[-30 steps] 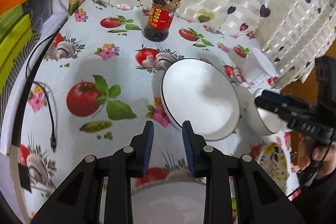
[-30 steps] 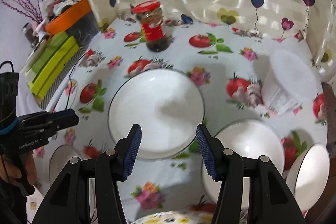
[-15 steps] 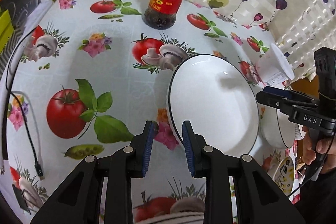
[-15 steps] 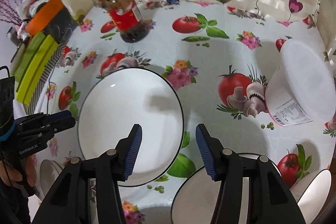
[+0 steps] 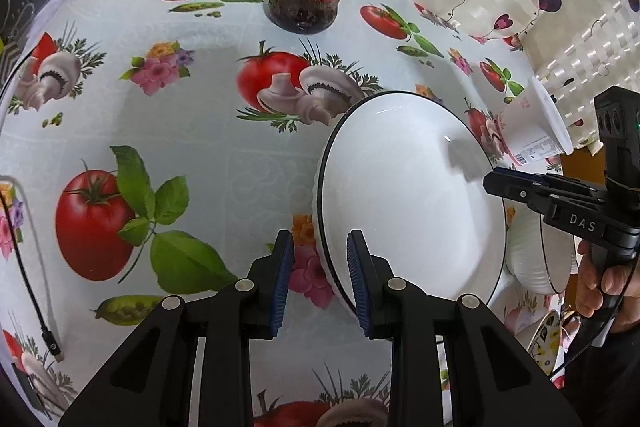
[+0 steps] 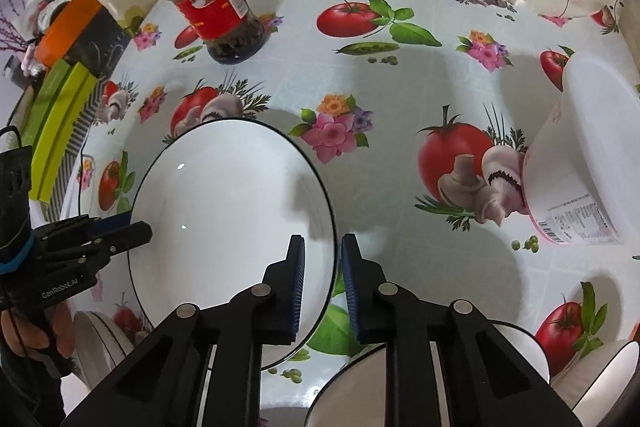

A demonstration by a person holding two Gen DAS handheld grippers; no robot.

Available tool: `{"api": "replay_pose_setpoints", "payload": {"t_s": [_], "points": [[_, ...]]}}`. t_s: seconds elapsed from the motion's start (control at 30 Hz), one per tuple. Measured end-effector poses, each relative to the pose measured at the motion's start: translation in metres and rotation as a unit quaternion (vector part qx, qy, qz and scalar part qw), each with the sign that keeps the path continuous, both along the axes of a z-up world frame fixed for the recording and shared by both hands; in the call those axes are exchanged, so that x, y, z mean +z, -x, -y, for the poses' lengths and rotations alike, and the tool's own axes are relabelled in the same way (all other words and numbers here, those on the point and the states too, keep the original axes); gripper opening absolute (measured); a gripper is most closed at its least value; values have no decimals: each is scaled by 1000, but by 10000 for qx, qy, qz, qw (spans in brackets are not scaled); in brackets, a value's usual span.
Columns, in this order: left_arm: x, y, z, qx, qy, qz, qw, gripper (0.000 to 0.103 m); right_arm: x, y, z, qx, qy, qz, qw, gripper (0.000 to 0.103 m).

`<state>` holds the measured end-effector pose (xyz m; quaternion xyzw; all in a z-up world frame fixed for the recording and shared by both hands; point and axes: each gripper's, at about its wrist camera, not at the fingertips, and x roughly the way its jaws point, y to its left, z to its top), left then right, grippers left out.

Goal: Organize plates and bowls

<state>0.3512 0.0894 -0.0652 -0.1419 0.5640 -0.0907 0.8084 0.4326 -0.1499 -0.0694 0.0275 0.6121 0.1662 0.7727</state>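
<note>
1 big white plate (image 5: 408, 199); 3 smaller white bowls, e.g. (image 6: 512, 359); 1 patterned dish (image 5: 546, 339); 1 red-lidded sauce jar (image 6: 212, 7); 1 white plastic tub (image 6: 588, 155); 2 grippers (image 5: 320, 283) (image 6: 322, 283).

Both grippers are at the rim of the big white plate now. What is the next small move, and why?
Probably finish closing the right gripper on the plate's rim, then lift with both. Its jaws are closing with the rim between them, pads not clearly pressing yet. The left gripper straddles the opposite rim, so a two-sided lift looks ready.
</note>
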Motion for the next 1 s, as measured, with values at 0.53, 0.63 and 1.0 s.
{"api": "replay_pose_setpoints", "payload": {"t_s": [0.53, 0.63, 1.0], "points": [[-3, -5, 13, -191, -162, -51, 9997, 19, -6, -11, -5, 496, 204, -79, 9985, 6], [-3, -4, 13, -224, -161, -68, 9996, 18, -6, -11, -6, 516, 232, -51, 9984, 6], [14, 1, 8, -194, 75, 72, 9998, 16, 0, -12, -4, 484, 290, -123, 9983, 5]]}}
